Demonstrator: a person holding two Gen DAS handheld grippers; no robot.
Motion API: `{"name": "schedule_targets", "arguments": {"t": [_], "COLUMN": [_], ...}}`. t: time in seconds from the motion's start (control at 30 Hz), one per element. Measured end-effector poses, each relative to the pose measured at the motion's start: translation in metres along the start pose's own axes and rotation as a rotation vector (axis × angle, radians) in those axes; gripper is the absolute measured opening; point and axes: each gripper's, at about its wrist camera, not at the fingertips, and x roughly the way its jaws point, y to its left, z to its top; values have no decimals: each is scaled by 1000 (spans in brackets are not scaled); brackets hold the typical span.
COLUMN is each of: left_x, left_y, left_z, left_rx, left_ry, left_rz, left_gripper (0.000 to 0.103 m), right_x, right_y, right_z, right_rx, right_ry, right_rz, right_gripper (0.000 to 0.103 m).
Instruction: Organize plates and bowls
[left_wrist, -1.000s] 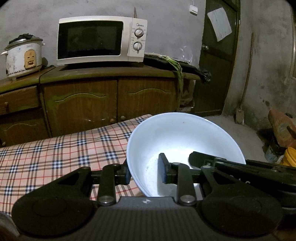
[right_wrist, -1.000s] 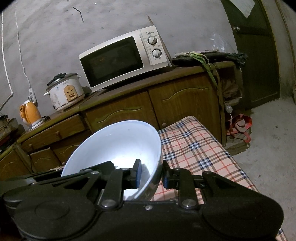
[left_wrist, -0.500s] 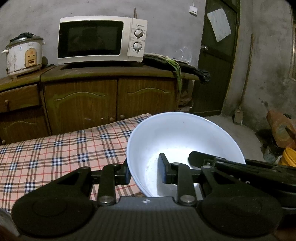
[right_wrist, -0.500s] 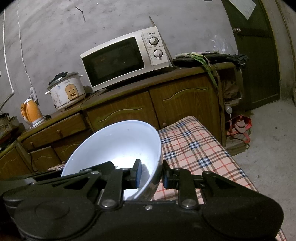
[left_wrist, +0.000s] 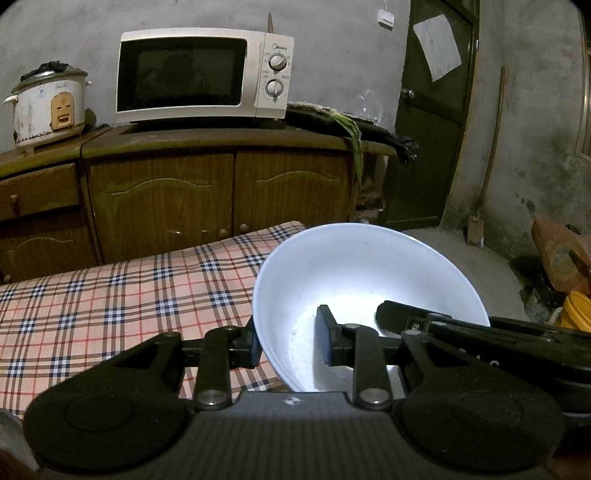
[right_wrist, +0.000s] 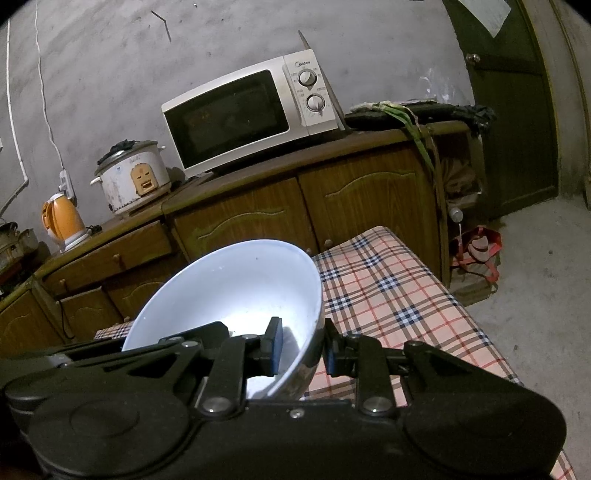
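Observation:
A white bowl (left_wrist: 369, 280) hangs tilted above the plaid-covered table (left_wrist: 110, 295), held from two sides. My left gripper (left_wrist: 288, 343) is shut on the bowl's left rim, one finger outside the wall and one inside. In the right wrist view my right gripper (right_wrist: 302, 347) is shut on the opposite rim of the same bowl (right_wrist: 229, 288), again with one pad inside and one outside. Each gripper shows in the other's view: the right gripper (left_wrist: 391, 317) reaching into the bowl, the left gripper (right_wrist: 207, 332) at its far edge. The bowl looks empty.
Behind the table (right_wrist: 388, 295) stands a wooden cabinet (left_wrist: 221, 192) with a microwave (left_wrist: 199, 77) and a rice cooker (left_wrist: 48, 107) on top. An orange kettle (right_wrist: 62, 221) sits further left. A dark door (left_wrist: 432, 122), a red bag (right_wrist: 476, 251) and a yellow container (left_wrist: 578, 314) are to the right.

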Motion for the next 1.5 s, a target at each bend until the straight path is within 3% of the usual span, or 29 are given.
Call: {"name": "schedule_targets", "arguments": {"t": [1.5], "left_x": [-6], "left_y": [-3], "left_z": [-20], "left_rx": [-12], "left_ry": [27], "left_rz": [-11], "left_gripper": [28], "right_x": [0], "right_y": [-4], "right_z": [-14], "right_rx": [4], "right_ry": [16], "right_rz": [-6], "right_gripper": [30]}}
